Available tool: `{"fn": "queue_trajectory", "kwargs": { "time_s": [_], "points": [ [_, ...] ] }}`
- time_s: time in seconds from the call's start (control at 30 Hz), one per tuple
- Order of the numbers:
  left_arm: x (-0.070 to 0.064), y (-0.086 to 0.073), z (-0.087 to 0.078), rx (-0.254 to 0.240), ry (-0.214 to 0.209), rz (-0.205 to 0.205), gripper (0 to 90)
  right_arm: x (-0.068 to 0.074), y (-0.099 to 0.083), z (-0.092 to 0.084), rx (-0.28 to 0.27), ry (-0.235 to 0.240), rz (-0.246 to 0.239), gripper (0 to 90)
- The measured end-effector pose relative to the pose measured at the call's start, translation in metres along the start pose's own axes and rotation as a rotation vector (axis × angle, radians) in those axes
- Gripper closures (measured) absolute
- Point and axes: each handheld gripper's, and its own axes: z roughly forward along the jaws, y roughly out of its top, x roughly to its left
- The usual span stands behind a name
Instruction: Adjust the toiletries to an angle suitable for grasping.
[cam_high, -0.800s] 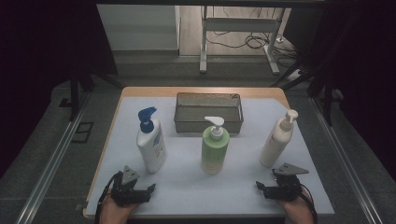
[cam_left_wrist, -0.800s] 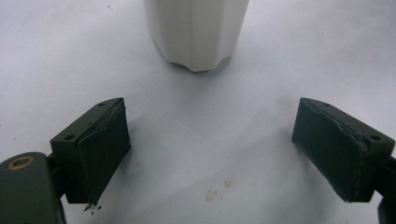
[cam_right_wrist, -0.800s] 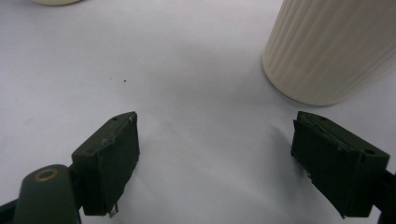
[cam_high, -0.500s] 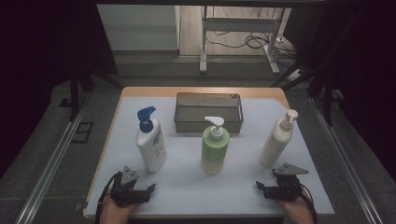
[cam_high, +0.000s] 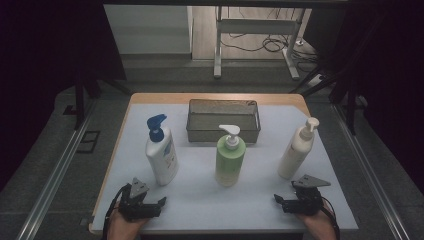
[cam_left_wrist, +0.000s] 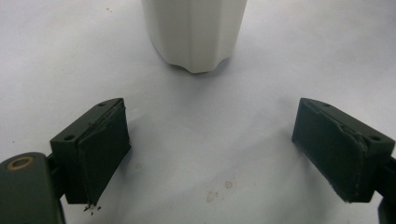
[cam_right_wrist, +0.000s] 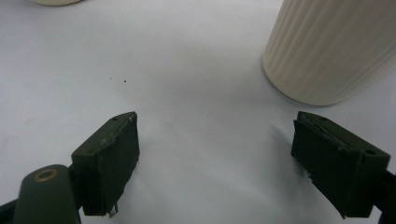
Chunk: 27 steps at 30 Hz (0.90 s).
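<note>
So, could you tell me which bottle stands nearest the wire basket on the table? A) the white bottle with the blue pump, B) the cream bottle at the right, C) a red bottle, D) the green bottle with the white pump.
D: the green bottle stands right in front of the wire basket, while the other two bottles stand off to its sides.

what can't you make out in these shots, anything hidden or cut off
- White bottle with blue pump: the left gripper view's top edge cuts off all but its base.
- Cream ribbed bottle: the right gripper view's top and right edges cut off all but its lower part.
- Bottle labels: too small and dim to read in the high view.
- Wire basket: its contents, if any, can't be told in the dim high view.
</note>
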Motion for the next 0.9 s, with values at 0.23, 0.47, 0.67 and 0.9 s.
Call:
{"fn": "queue_trajectory", "kwargs": {
  "time_s": [0.23,0.47,0.67,0.9],
  "points": [
    [0.0,0.0,0.0,0.0,0.0,-0.001,10.7,0.0,0.001,0.0,0.004,0.002,0.0,14.7],
    [0.0,0.0,0.0,0.0,0.0,-0.001,10.7,-0.001,0.002,-0.001,0.012,0.01,0.012,14.6],
    [0.0,0.0,0.0,0.0,0.0,-0.001,10.7,0.0,0.006,-0.005,0.006,0.029,0.019,18.4],
    [0.0,0.0,0.0,0.0,0.001,0.0,10.7,0.002,0.012,-0.008,-0.018,0.047,0.035,26.3]
  ]
}}
